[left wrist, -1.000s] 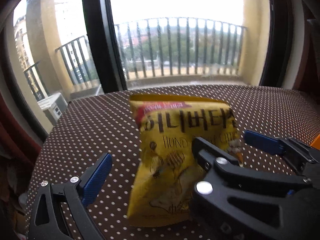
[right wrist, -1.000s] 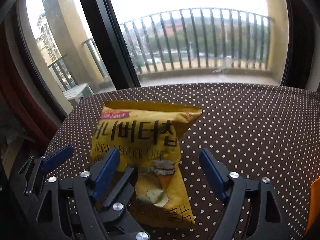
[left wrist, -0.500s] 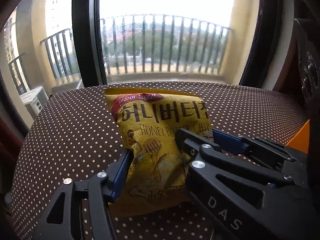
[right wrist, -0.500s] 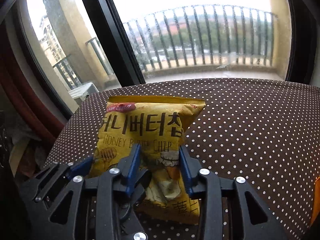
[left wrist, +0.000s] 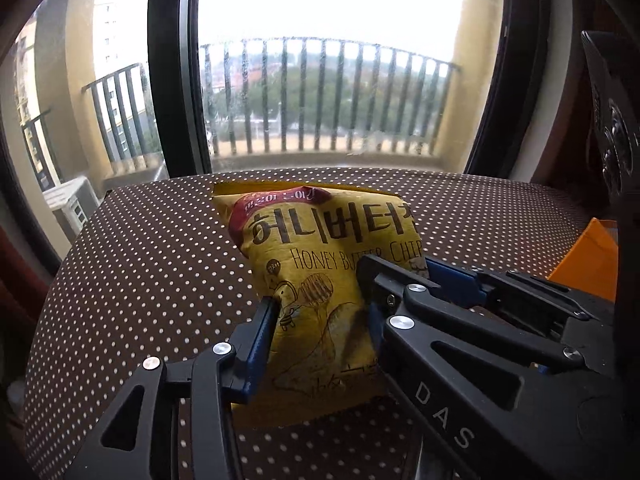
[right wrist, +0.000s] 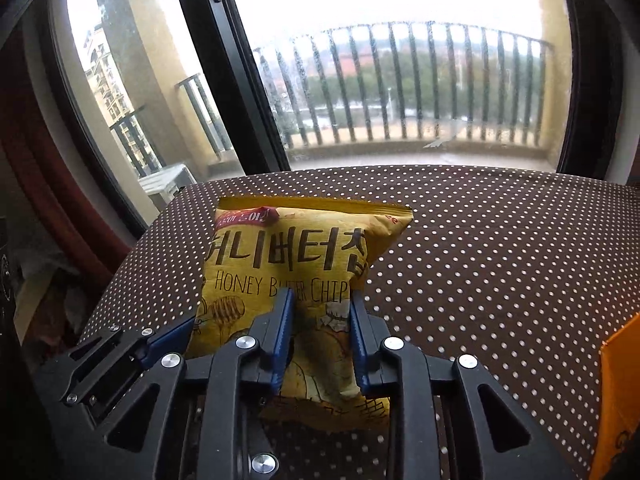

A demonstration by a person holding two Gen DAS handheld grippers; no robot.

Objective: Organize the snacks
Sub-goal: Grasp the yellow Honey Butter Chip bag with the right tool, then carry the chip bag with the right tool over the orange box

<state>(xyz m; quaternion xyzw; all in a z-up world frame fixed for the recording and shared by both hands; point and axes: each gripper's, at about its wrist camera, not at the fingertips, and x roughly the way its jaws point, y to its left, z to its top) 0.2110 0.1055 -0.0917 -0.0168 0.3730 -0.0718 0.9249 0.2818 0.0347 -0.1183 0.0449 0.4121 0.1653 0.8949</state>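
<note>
A yellow Honey Butter Chip bag (left wrist: 320,256) lies on the brown polka-dot tablecloth (left wrist: 140,264), its top edge toward the window. My left gripper (left wrist: 320,312) is shut on the bag's lower left part. My right gripper (right wrist: 322,308) is shut on the bag's lower right part, seen in the right wrist view on the bag (right wrist: 288,252). The right gripper's fingers (left wrist: 452,280) also show in the left wrist view, crossing beside the left one. The left gripper's finger (right wrist: 168,336) shows at the bag's left edge in the right wrist view.
An orange box (left wrist: 584,256) sits at the right edge of the table, also in the right wrist view (right wrist: 616,392). A large window with a black frame (left wrist: 172,72) and a balcony railing stand behind the table. A dark object (left wrist: 612,128) is at the far right.
Both grippers have closed from wide open onto the bag's lower part. The bag stays on the table.
</note>
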